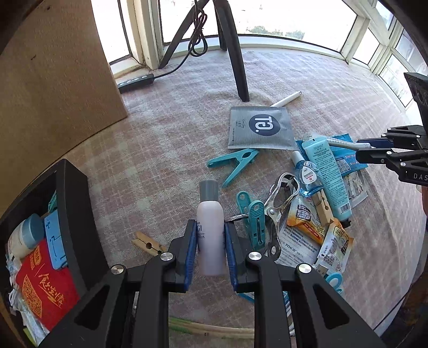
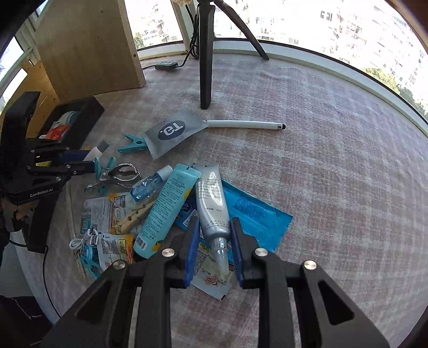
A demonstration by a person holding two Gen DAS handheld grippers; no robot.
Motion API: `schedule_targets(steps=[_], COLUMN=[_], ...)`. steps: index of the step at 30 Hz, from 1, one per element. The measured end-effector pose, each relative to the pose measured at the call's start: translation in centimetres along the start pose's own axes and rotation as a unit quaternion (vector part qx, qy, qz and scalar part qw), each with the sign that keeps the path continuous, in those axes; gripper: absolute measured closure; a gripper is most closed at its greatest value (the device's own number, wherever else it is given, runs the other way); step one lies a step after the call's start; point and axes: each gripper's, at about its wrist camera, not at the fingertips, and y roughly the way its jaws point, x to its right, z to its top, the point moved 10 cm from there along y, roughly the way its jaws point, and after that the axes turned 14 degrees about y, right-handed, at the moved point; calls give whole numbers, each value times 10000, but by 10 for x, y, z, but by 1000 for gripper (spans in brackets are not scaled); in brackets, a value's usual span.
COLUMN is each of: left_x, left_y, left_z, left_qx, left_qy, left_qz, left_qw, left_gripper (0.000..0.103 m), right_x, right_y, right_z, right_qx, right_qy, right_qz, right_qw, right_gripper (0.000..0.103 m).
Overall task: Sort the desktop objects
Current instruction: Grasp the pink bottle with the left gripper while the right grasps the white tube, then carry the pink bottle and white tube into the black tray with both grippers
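Left gripper (image 1: pixel 210 238) fingers pinch the white bottle (image 1: pixel 210 230); right gripper (image 2: pixel 215 242) fingers seem pressed on the silver tube (image 2: pixel 212 211). Both should lift straight, clear of the pile, bottle into the black bin (image 1: pixel 72 214).

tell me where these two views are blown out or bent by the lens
Left wrist view: windows blown out white, cardboard panel bowed by fisheye, bottle sharp. Right wrist view: table's far edge curves, buildings outside overexposed, silver tube clear.

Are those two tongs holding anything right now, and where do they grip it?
Left tongs pinch the white bottle around its body. Right tongs pinch the silver tube near its clear cap end.
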Motion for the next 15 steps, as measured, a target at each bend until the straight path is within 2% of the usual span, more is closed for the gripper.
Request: schedule_targets(steps=[3,9,15], left_x=[0,-11,-18], left_y=[-15,-25,-48], left_z=[-11,3,-7], left_qx=[125,293,402], left_qy=[-57,-223,-328], left_qz=[-3,69,191], left_qw=[9999,9993,9985], left_gripper=[84,84,84], right_x=[1,-5,-16], right_y=[-15,-18,-17], right_z=[1,10,17], right_qx=[193,400,597], right_qy=[189,479,272], right_qz=[72,201,163], right_qw=[9996,9978,9977], right_gripper=[81,85,87])
